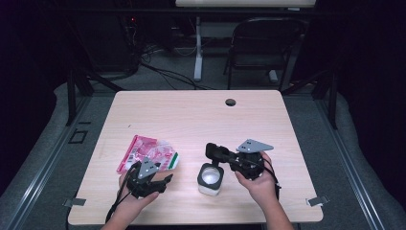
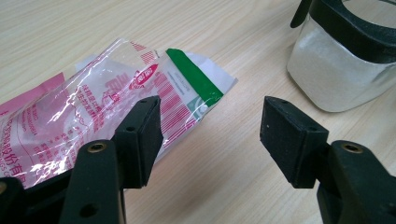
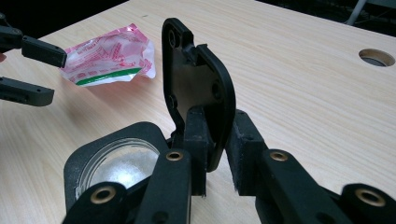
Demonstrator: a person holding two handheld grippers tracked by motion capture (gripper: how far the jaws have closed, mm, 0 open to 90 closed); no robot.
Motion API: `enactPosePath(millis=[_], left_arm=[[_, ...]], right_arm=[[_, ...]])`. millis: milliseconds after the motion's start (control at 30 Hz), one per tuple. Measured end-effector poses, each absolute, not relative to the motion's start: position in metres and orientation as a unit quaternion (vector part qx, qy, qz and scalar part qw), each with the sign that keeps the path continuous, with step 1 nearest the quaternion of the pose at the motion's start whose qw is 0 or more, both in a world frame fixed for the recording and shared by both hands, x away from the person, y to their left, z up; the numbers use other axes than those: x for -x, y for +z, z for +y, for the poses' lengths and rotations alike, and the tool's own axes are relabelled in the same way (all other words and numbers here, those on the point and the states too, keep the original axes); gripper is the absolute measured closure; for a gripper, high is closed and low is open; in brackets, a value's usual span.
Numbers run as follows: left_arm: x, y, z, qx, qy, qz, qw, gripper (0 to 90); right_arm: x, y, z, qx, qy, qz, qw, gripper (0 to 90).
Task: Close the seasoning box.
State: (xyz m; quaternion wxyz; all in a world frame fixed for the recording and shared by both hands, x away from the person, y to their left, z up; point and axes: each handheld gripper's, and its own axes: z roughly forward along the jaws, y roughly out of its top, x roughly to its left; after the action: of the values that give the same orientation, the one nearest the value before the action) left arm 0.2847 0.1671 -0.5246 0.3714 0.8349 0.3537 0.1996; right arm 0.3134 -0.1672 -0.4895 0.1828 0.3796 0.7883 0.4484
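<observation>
A small clear jar (image 1: pixel 209 178) with a black rim and white contents stands near the table's front edge. Its black flip lid (image 3: pixel 196 79) is hinged up, and my right gripper (image 3: pixel 217 140) is shut on the lid's edge, just above the jar's open mouth (image 3: pixel 116 161). In the high view the right gripper (image 1: pixel 218 154) reaches leftward over the jar. A crumpled pink, white and green plastic packet (image 1: pixel 148 152) lies to the left. My left gripper (image 2: pixel 210 135) stands open beside the packet's green end (image 2: pixel 194 77), with bare table between its pads and the jar (image 2: pixel 336 70) to its right.
The light wooden table (image 1: pixel 191 115) has a round cable hole (image 1: pixel 231 102) near its far edge. A dark folding chair (image 1: pixel 263 43) and a table leg with cables stand behind it. My left gripper (image 3: pixel 42 74) shows far off in the right gripper view, next to the packet (image 3: pixel 109 56).
</observation>
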Motion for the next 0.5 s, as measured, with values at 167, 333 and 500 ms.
enactPosePath(millis=[167, 333, 500], left_arm=[[-0.2843, -0.5237, 0.167, -0.835, 0.198, 0.354, 0.372, 38.7], [-0.2842, -0.5231, 0.1676, -0.834, 0.198, 0.353, 0.374, 38.7], [-0.2842, -0.5222, 0.1687, -0.833, 0.201, 0.354, 0.375, 38.7]], right_arm=[[-0.3121, -0.4891, -0.1672, -0.375, 0.446, 0.791, 0.185, 79.4], [-0.3116, -0.4892, -0.167, -0.372, 0.447, 0.792, 0.187, 79.6], [-0.311, -0.4887, -0.1666, -0.371, 0.444, 0.794, 0.187, 79.6]])
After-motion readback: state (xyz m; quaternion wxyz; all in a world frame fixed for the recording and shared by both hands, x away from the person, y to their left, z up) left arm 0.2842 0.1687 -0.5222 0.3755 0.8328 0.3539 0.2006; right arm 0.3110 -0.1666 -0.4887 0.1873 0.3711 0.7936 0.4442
